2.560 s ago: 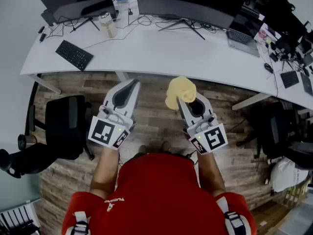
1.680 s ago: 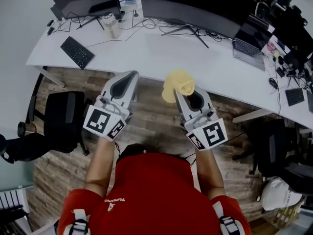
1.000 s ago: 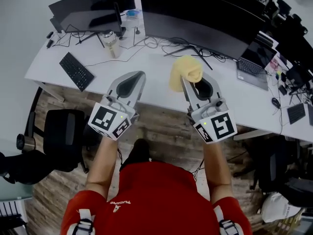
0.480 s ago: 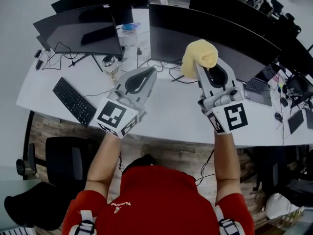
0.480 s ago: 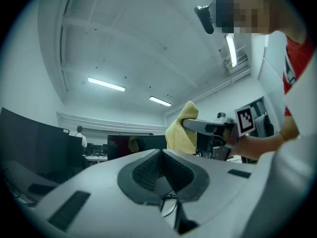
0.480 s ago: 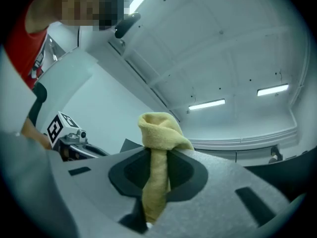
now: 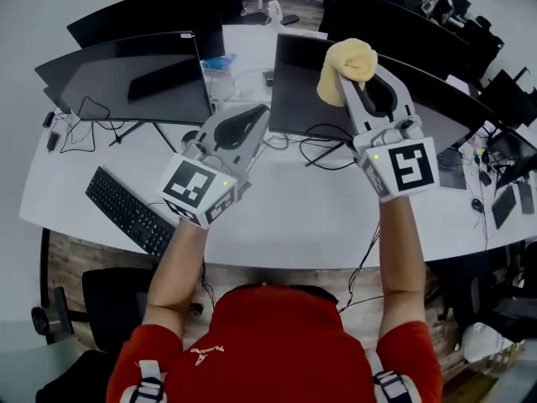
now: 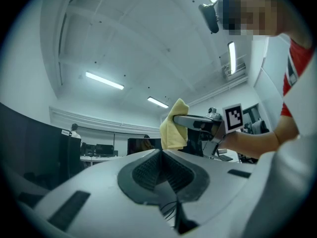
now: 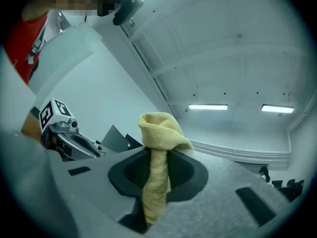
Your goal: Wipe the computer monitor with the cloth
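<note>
The cloth (image 7: 346, 60) is nubby terry, the monitor (image 7: 299, 92) smooth.

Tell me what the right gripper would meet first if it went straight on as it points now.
Probably the dark monitor near its top edge, touched first by the yellow cloth that the right gripper pinches. Depth is unclear; it might pass above.

Black keyboard (image 7: 127, 214) on white desk (image 7: 285, 225)

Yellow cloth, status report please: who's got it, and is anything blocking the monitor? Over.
Right gripper shut on yellow cloth, up by the monitor top edge. Left gripper shut, empty. Nothing seen in the way.
</note>
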`<state>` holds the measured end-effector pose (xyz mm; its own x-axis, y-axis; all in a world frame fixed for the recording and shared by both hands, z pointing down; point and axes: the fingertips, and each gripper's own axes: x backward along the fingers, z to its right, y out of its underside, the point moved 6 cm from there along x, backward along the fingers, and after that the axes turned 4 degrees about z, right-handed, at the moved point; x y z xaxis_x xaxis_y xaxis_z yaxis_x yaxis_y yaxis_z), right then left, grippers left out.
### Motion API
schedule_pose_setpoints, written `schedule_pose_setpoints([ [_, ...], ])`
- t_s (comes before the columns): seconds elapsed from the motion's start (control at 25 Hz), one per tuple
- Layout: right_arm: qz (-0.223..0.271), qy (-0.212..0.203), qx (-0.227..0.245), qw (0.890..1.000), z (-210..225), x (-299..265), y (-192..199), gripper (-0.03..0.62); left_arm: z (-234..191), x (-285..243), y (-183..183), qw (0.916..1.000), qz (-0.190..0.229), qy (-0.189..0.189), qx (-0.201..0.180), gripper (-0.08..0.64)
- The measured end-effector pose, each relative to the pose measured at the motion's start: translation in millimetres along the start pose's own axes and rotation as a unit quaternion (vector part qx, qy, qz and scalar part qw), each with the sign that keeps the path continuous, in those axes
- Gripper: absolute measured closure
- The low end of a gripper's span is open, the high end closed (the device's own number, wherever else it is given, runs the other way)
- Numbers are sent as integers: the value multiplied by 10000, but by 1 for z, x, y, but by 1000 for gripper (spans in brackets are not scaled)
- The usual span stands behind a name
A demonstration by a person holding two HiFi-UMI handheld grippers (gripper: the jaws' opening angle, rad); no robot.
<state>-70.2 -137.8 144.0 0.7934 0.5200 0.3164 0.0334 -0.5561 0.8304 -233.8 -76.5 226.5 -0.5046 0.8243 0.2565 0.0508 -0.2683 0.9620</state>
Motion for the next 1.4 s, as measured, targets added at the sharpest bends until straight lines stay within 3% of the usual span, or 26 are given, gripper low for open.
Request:
schedule_pose_setpoints([
  [0.24,-778,-450,1025,9907,11,-49,0,522,-29,-7,0,9998,143,7,119,548],
  [0.48,-1504,-1290,2040,9587,4,-99,23,515,-51,-7,4,9996,217,-107,154,548],
  [0.6,-1851,-1574,2315,9420,-2,-113,39,511,-58,-5,5,9994,249,-166,154,548],
  [1.04,-2402,-2275,1787,9266,-19,-150,65,446,-74,-5,21,9989,224,-249,332,548],
  [1.4,-2788,-2529,1874,9073,-24,-157,76,434,-73,-9,30,9988,191,-216,404,548],
])
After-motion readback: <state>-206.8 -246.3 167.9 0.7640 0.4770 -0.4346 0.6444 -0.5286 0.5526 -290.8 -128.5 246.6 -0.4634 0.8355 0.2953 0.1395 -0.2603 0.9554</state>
